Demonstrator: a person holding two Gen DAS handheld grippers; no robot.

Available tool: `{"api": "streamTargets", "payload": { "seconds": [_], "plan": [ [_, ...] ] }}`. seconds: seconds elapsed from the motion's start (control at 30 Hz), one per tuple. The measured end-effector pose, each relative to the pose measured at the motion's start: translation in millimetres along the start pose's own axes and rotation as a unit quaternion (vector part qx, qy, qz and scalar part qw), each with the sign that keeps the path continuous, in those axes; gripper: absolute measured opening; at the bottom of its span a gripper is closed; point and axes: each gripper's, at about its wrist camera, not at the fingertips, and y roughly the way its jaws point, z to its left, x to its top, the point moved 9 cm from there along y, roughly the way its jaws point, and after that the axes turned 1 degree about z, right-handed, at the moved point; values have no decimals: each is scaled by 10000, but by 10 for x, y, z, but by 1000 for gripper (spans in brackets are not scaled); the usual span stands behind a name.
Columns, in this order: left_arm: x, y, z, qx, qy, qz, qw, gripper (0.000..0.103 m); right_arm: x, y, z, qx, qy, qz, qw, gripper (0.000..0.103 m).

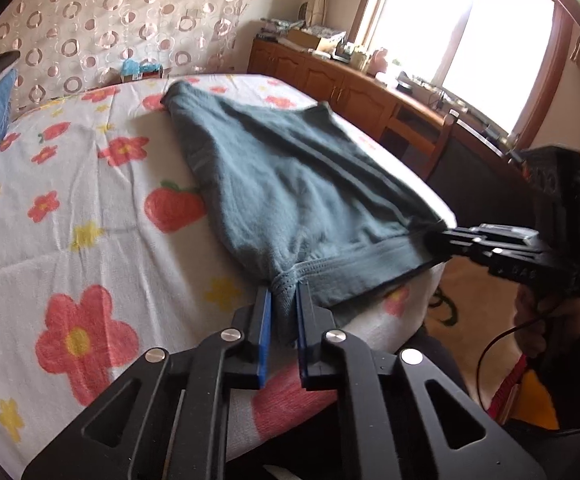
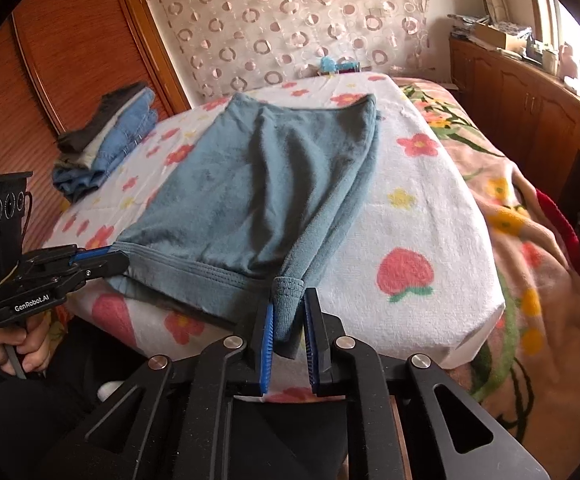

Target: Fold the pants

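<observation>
Pinching pants (image 1: 290, 184) waistband, both grippers' fingers (image 1: 264, 320)

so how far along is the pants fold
Early. The teal pants lie spread flat on the floral bed cover, legs pointing away, no fold visible. In hand: left tongs and right tongs each pinch a waistband corner. Left: every fold. A folded clothes stack sits aside.

A bedroom in a home is shown. A bed (image 2: 430, 208) covered with a white flower-and-strawberry sheet is seen, with a stack of folded clothes (image 2: 106, 140) near its far left corner. A wooden wardrobe (image 2: 50, 60) is placed beside it. Low wooden cabinets (image 1: 330, 84) loaded with household clutter are set under a bright window (image 1: 462, 28), and a ring-patterned curtain (image 2: 290, 24) is hung behind the bed.
</observation>
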Motion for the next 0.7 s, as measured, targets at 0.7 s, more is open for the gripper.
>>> {"api": "streamTargets", "payload": {
  "seconds": [0.7],
  "plan": [
    [1622,-1720,-55,349,623,-2080,9755,11,1675,-1339,764,310,-1013,-2108,9718,13]
  ]
}}
